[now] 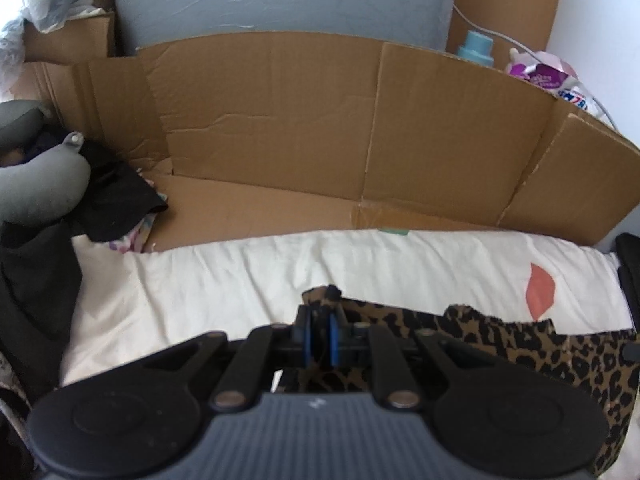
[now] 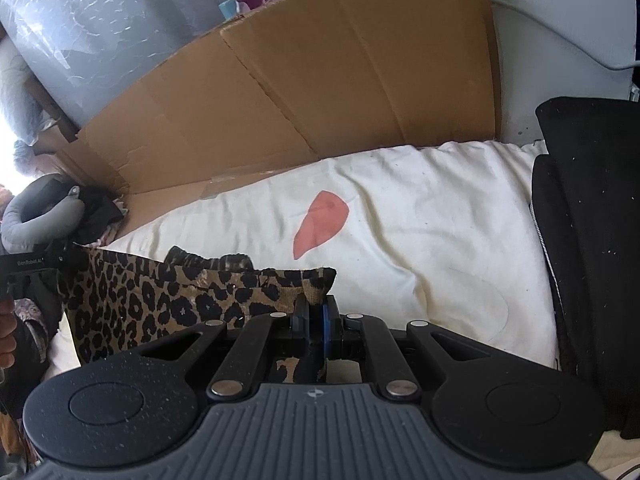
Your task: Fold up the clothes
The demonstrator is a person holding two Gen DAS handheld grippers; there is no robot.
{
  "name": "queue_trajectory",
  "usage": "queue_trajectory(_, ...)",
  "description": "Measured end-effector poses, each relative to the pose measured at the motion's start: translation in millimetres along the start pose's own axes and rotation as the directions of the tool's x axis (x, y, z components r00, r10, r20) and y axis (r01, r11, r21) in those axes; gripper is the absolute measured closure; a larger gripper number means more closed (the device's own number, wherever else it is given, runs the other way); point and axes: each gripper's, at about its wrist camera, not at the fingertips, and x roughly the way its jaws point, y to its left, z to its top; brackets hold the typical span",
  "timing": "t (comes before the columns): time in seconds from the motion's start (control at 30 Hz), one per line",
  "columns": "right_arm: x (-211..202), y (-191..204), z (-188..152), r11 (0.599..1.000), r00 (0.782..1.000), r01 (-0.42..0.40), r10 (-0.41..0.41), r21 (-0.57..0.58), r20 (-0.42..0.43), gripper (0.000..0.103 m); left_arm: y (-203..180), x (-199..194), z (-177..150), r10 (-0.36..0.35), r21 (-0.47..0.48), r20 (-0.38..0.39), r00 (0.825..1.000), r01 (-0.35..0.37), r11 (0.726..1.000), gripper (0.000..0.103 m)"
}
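A leopard-print garment (image 1: pixel 560 356) lies over a cream sheet (image 1: pixel 240 280). My left gripper (image 1: pixel 320 320) is shut on its left top corner, with a bit of cloth poking out past the fingertips. In the right wrist view my right gripper (image 2: pixel 316 308) is shut on the garment's (image 2: pixel 160 300) right top corner. The top edge is stretched between both grippers, a little above the cream sheet (image 2: pixel 420 220). The left gripper also shows at the left edge of the right wrist view (image 2: pixel 36 262).
Flattened cardboard (image 1: pixel 360 132) stands along the back of the sheet. A grey neck pillow (image 1: pixel 40 184) and dark clothes (image 1: pixel 116 196) sit at the left. A black cushion (image 2: pixel 592 240) lies at the right. A blue bottle (image 1: pixel 476 48) and a purple bag (image 1: pixel 548 74) stand behind the cardboard.
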Motion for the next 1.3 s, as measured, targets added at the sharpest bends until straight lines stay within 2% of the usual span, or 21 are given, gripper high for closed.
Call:
queue_trajectory(0.57, 14.6, -9.7, 10.2, 1.000, 1.000, 0.027, -0.027, -0.001, 0.013, 0.099, -11.9, 24.7, 13.7, 0.005, 0.015, 0.015, 1.000, -0.006, 1.000, 0.094)
queue_trajectory(0.9, 7.7, -1.8, 18.5, 0.999, 0.998, 0.028, -0.027, -0.022, 0.052, 0.099, -10.2, 19.8, 19.0, 0.009, 0.007, 0.026, 1.000, -0.009, 1.000, 0.094)
queue_trajectory(1.13, 29.7, -14.4, 14.1, 0.999, 0.999, 0.049, -0.049, 0.010, 0.003, 0.099, -7.7, 54.0, 18.0, -0.003, -0.012, -0.025, 1.000, 0.003, 1.000, 0.094)
queue_trajectory(1.3, 39.8, -18.6, 8.3, 0.998, 0.998, 0.060, -0.060, 0.017, -0.021, 0.099, -11.6, 72.5, 9.4, 0.011, 0.015, -0.054, 0.998, -0.011, 1.000, 0.094)
